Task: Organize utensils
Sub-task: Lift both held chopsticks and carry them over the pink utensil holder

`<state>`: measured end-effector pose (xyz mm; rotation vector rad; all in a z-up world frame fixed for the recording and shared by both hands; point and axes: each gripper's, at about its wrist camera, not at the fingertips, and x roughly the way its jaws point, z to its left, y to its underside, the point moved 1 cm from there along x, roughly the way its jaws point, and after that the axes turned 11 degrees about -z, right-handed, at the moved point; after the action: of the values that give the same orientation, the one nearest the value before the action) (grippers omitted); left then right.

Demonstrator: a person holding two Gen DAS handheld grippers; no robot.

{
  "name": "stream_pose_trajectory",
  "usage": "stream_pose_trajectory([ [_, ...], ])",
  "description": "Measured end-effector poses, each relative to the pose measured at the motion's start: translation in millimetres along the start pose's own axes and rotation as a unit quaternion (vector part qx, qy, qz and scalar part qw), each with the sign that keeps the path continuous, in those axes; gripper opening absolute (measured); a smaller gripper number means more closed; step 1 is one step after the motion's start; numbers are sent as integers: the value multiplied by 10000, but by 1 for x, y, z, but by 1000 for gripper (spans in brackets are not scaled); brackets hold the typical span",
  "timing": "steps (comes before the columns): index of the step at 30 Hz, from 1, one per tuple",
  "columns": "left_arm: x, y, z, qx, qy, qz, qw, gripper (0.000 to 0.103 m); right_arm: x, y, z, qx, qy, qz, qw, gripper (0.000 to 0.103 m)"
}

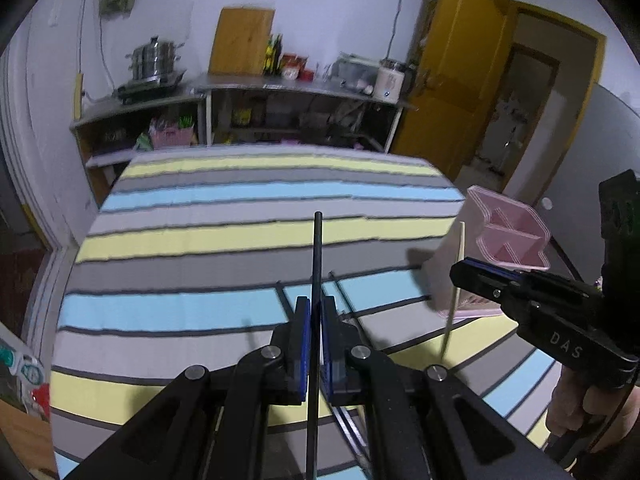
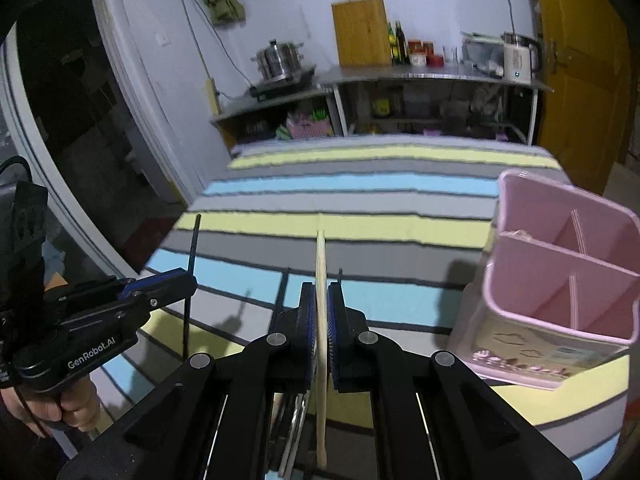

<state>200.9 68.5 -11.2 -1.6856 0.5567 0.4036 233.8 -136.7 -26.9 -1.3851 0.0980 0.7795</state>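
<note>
Filling the middle of both views, a striped cloth [image 1: 256,236] in yellow, blue and grey bands is covering the table, with a cluttered metal shelf [image 1: 280,88] running along the wall across the upper part of each frame

A pink utensil holder [image 2: 560,280] is standing on the cloth at the right of the right wrist view, its dividers splitting it into compartments that are looking empty from here; in the left wrist view it is sitting at the right edge, partly behind the other gripper

The left gripper [image 1: 316,344] is sitting at the lower centre of its own view with its blue pads pressed almost together, pinching a black chopstick [image 1: 317,264] that is pointing up the frame over the cloth. In the right wrist view the same gripper is showing at the lower left, held by a hand [image 2: 68,404], with the black stick crossing it upright

The right gripper [image 2: 320,340] is sitting at the lower centre of its view, jaws nearly closed, clamping a pale wooden chopstick [image 2: 321,264] that is standing up the frame, just left of the holder. Under both grippers, more utensils [image 1: 348,428] are lying on the cloth, blurred and partly hidden
</note>
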Motion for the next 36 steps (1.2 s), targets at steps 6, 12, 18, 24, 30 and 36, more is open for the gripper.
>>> stream_pose_trajectory([
  [6,-33,-21,-21,130,225,-278,9993,5,-37,-14,7,-29,-2,-375,9993,4],
  [12,-53,-38,-35,231,353,-462,9980,5,-66,-23,7,-33,38,-656,9978,4],
  [18,-63,-53,-47,266,513,-564,9967,4,-91,-32,2,-27,117,-894,9959,4],
  [24,-67,-71,-68,332,793,-621,9944,4,-117,-39,-11,41,247,-1137,9932,4],
  [30,-69,-102,-96,376,1118,-793,9898,4,-148,-62,-36,199,527,-1519,9868,4],
  [36,-63,-134,-117,265,1341,-991,9856,4,-164,-81,-58,339,794,-1817,9796,4],
])
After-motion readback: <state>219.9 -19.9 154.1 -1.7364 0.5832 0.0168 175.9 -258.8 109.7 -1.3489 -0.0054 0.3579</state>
